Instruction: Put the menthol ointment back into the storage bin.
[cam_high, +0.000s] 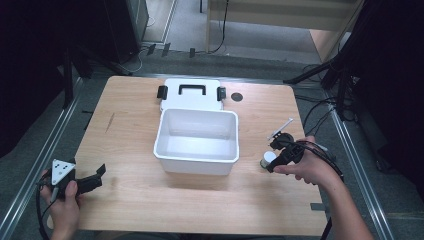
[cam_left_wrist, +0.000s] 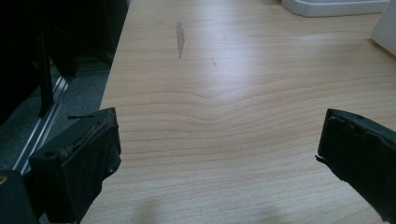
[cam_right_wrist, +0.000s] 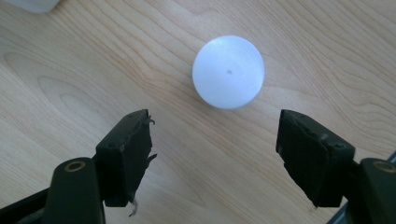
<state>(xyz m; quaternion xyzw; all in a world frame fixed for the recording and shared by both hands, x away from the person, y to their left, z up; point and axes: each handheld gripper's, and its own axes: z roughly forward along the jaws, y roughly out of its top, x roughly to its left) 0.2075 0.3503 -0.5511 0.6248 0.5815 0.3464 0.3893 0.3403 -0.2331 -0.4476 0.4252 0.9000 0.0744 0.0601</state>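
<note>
The right claw (cam_right_wrist: 215, 149) stood part open, empty, the white cap (cam_right_wrist: 228, 71) lying at 12 o'clock beyond its tips. The high view added the white bin (cam_high: 197, 134) mid-worktop (cam_high: 130, 190). The left claw (cam_left_wrist: 219, 154) gaped wide, empty, at 8 o'clock.

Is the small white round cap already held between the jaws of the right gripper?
No, the white cap lies on the table ahead of the right gripper, whose jaws stand apart with only bare wood between them.
</note>
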